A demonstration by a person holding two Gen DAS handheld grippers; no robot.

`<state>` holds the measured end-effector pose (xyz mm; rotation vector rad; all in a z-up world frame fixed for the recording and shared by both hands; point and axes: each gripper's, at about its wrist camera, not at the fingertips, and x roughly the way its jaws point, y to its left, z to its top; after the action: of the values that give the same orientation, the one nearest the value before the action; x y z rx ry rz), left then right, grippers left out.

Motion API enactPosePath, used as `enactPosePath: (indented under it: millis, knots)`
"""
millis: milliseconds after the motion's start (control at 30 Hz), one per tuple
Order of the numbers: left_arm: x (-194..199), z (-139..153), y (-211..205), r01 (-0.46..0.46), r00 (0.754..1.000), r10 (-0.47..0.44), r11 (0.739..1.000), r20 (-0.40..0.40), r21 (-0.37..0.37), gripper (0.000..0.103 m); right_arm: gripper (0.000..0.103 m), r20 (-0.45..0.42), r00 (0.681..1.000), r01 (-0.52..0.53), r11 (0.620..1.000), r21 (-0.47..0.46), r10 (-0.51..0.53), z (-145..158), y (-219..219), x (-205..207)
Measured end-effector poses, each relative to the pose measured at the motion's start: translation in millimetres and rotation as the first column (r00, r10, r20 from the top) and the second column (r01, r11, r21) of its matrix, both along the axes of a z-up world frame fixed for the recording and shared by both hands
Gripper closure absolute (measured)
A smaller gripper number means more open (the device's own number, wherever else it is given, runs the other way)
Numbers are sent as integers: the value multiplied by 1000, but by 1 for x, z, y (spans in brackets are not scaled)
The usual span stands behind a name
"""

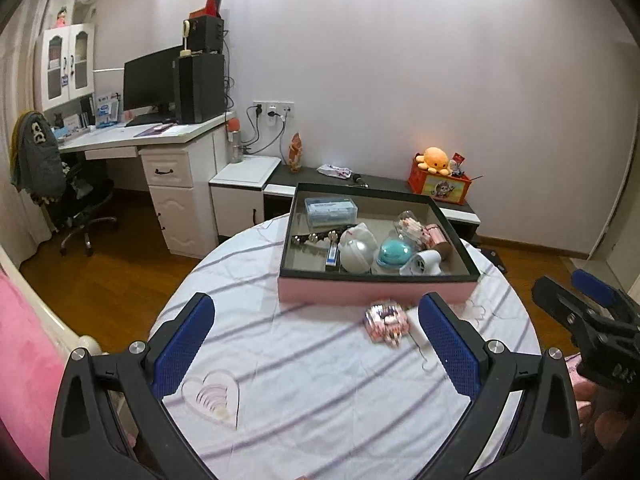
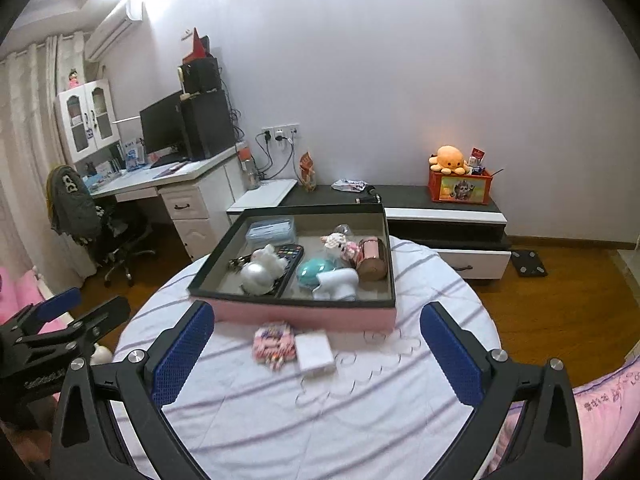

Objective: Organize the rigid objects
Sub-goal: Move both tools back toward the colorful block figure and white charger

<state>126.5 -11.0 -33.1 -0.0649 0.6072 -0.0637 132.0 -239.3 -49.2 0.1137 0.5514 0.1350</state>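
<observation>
A pink box with a dark rim (image 1: 360,292) (image 2: 304,314) stands on the far half of the round table (image 1: 304,380) (image 2: 360,412). It holds a white ball (image 1: 356,254), a teal dome (image 1: 394,252), a rose-gold cylinder (image 2: 372,262), a remote (image 2: 290,260), a clear blue case (image 1: 330,210) and more. In front of the box lie a small pink block figure (image 1: 386,322) (image 2: 274,344) and a flat white box (image 2: 314,350). My left gripper (image 1: 318,336) (image 2: 86,306) and right gripper (image 2: 318,336) (image 1: 572,286) hover open and empty over the near table.
Pink bedding borders the table at left (image 1: 24,360) and right (image 2: 608,412). Behind it are a low dark cabinet (image 2: 440,196) with an orange toy crate (image 2: 460,186), a white desk (image 1: 160,136) with a monitor, and an office chair (image 1: 76,200).
</observation>
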Motion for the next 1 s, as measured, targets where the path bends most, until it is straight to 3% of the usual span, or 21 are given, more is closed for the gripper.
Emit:
enactPosePath:
  millis: [267,1000]
  knots:
    - [-36,-5,-2,-4,1000,4,1000,-12,7,0,0,4,1000,24,1000,17,-24,-8,-5,-45]
    - [-58,-2,4,-8,1000,8,1000,-3,-4,0,0,10,1000,7,1000,13,-7,-3,4,-65]
